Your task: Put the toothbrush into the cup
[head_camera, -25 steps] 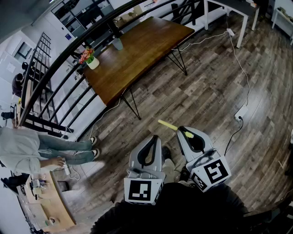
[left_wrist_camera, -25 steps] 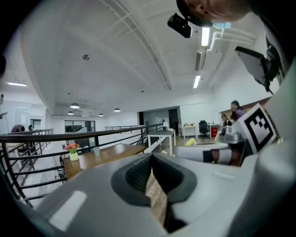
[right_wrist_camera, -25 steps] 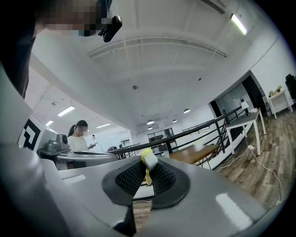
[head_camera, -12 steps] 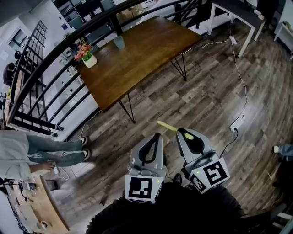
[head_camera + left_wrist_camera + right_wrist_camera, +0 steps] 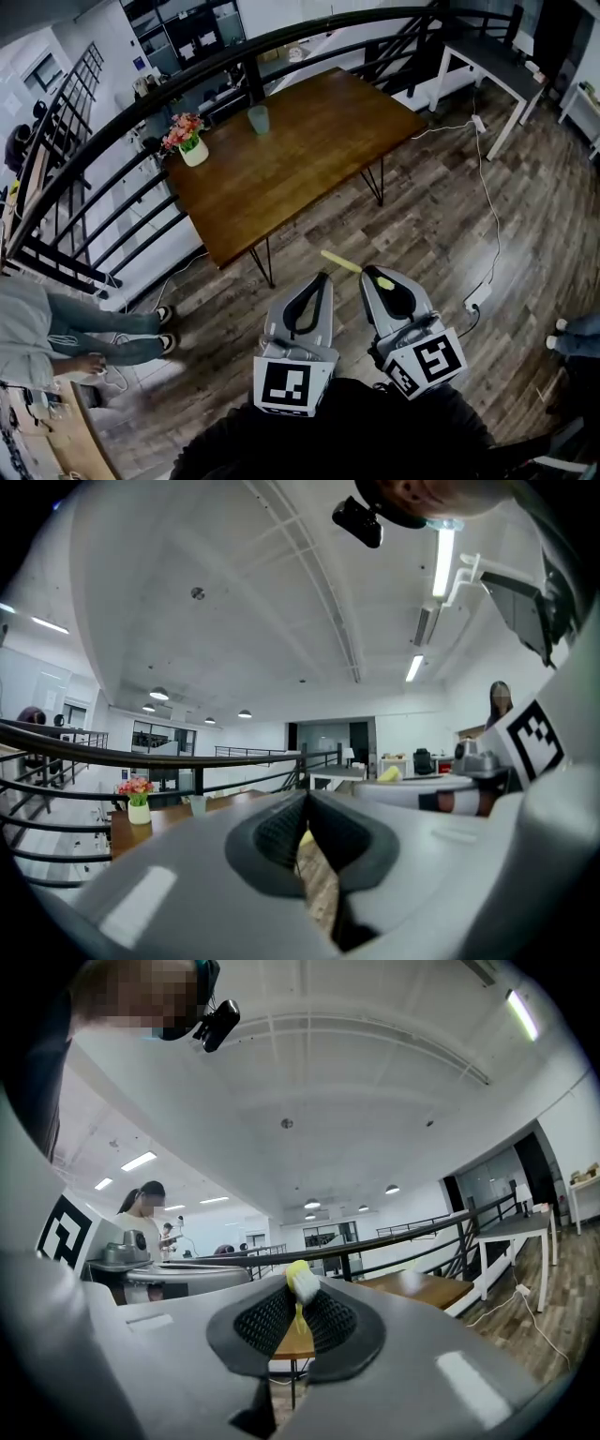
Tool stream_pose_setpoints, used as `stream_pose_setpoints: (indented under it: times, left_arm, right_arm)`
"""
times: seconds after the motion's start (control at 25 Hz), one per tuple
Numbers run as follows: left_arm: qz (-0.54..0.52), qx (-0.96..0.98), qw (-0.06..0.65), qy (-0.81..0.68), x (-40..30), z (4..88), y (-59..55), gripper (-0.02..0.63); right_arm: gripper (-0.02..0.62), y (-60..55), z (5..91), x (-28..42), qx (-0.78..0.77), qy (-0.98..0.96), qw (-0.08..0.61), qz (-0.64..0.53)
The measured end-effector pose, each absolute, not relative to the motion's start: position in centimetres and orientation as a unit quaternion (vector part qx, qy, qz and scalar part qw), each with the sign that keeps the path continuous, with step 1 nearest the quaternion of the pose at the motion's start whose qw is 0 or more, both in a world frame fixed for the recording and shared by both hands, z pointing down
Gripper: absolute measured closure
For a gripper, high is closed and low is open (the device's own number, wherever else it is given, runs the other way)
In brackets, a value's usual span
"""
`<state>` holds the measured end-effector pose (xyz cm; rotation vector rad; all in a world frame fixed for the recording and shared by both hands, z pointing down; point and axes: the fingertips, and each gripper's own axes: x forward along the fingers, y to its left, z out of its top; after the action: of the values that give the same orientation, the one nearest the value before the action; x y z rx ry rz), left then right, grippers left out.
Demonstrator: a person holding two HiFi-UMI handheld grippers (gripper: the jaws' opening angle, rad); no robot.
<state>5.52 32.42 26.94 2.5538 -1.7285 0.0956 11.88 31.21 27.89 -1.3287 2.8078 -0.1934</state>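
Pinching the yellow toothbrush [image 5: 300, 1288] in the right gripper [image 5: 298, 1321], with the bristle end poking up at 12 o'clock in the right gripper view. Showing only in the head view: the handle jutting toward 10 o'clock over the floor, well short of the table [image 5: 309, 159]. Holding the left gripper [image 5: 305, 803] pressed together on nothing. Spotting the cup [image 5: 259, 119] upright on the table at 11 o'clock, near the flowers [image 5: 187, 136].

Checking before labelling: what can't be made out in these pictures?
- Cup contents: too small and far off in head view.
- Toothbrush handle: mostly hidden between the right gripper jaws in right gripper view; only the bristle head shows.
- Person at left: cut off by head view's edge.
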Motion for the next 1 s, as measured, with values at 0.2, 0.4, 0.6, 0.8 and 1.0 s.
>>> stream_pose_setpoints:
  times: [0.2, 0.4, 0.6, 0.8, 1.0]
  left_arm:
    - [0.015, 0.832, 0.014, -0.555, 3.5, 25.7, 30.4, 0.597]
    - [0.018, 0.841, 0.016, -0.541, 3.6, 26.0, 29.1, 0.597]
    - [0.033, 0.841, 0.039, -0.538, 3.9, 27.8, 28.0, 0.597]
    - [0.049, 0.836, 0.061, -0.543, 4.4, 29.3, 25.2, 0.597]
    - [0.068, 0.833, 0.074, -0.544, 5.9, 30.4, 22.1, 0.597]
  right_arm:
    - [0.574, 29.5, 26.5, 9.9, -0.434, 0.9, 0.024, -0.044]
    - [0.574, 28.3, 26.3, 10.1, -0.45, 0.891, 0.027, -0.049]
    - [0.574, 27.2, 27.8, 10.5, -0.455, 0.888, 0.017, -0.066]
    - [0.574, 24.3, 29.4, 11.0, -0.45, 0.888, 0.005, -0.088]
    - [0.574, 21.1, 30.5, 12.2, -0.444, 0.89, 0.0, -0.106]
